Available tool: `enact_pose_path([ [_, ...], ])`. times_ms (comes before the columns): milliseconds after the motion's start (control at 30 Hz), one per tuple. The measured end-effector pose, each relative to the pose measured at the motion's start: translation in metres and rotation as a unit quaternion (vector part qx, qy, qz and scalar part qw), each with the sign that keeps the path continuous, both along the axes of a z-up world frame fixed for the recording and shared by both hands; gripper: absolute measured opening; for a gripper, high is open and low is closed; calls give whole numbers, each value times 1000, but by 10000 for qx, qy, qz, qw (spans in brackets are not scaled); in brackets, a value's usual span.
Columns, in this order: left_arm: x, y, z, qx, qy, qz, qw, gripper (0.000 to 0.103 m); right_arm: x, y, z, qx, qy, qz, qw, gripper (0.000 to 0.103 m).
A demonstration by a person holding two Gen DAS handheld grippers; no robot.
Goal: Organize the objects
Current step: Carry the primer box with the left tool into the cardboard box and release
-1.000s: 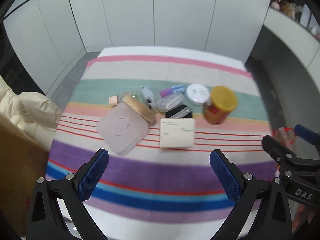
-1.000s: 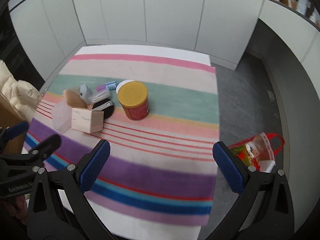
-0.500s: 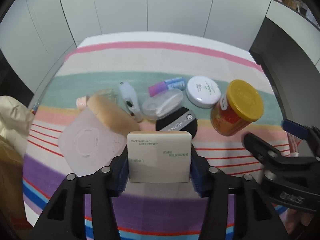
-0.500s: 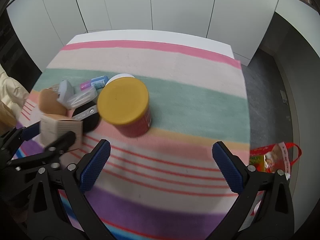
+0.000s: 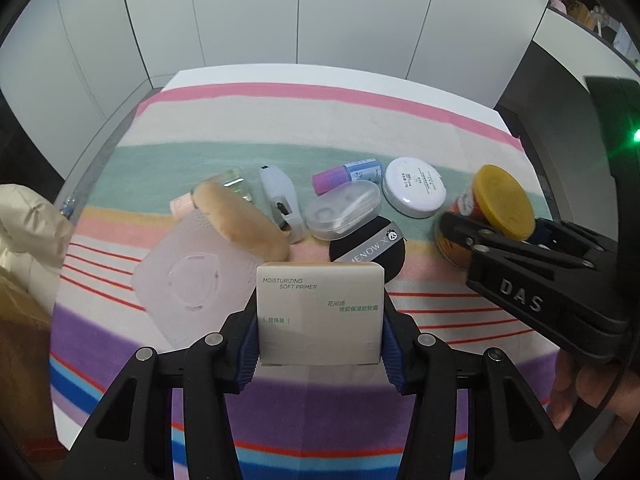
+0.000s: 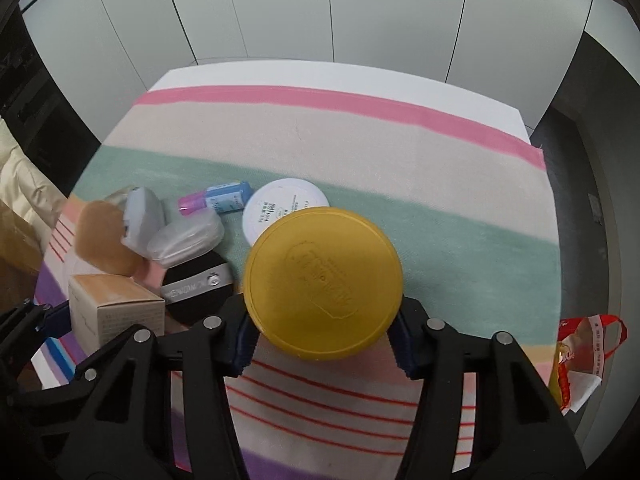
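Note:
On the striped cloth (image 5: pixel 320 128), my left gripper (image 5: pixel 320 344) is shut on a cream "Moisturizing Soft Primer" box (image 5: pixel 318 312), with a blue pad pressed to each side. The same box (image 6: pixel 116 312) shows at the lower left of the right wrist view. My right gripper (image 6: pixel 322 344) is closing on a yellow-lidded jar (image 6: pixel 323 276), its pads against the jar just under the lid. In the left wrist view the jar (image 5: pixel 502 204) stands upright at the right, between the right gripper's fingers.
Behind the box lie a black puff (image 5: pixel 372 248), a clear lens case (image 5: pixel 344 210), a white round compact (image 5: pixel 414 192), a purple-blue bottle (image 5: pixel 348 174), a grey device (image 5: pixel 282 200), a tan sponge (image 5: pixel 240 220) and a pink square case (image 5: pixel 188 280). A red bag (image 6: pixel 580 360) sits on the floor.
Both grippers came down to the table from open. The left one shut on the primer box first. The right one then reached the yellow-lidded jar and closed on it.

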State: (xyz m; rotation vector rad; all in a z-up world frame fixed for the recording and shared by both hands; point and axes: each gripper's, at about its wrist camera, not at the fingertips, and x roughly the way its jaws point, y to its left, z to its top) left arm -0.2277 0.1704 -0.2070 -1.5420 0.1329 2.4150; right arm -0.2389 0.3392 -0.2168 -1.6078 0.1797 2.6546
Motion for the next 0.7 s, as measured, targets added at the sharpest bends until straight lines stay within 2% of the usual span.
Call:
enact_pose_path([
  [267,29,-15,39,81,66,-13,9999,51,47,-1,31,18,-61,-180,9998,57],
  [433,51,-30,67,174,217,25,9996,51,83,3,57,-565,-121,-343,9977,57],
  [567,71,-48,95,304,308,171,9989,51,105,-11,85,-223,-37,-149,9996,57],
  [700,93,-69,126,376,691,255,9966,51,124,-25,117,11,37,-7,10000,57],
])
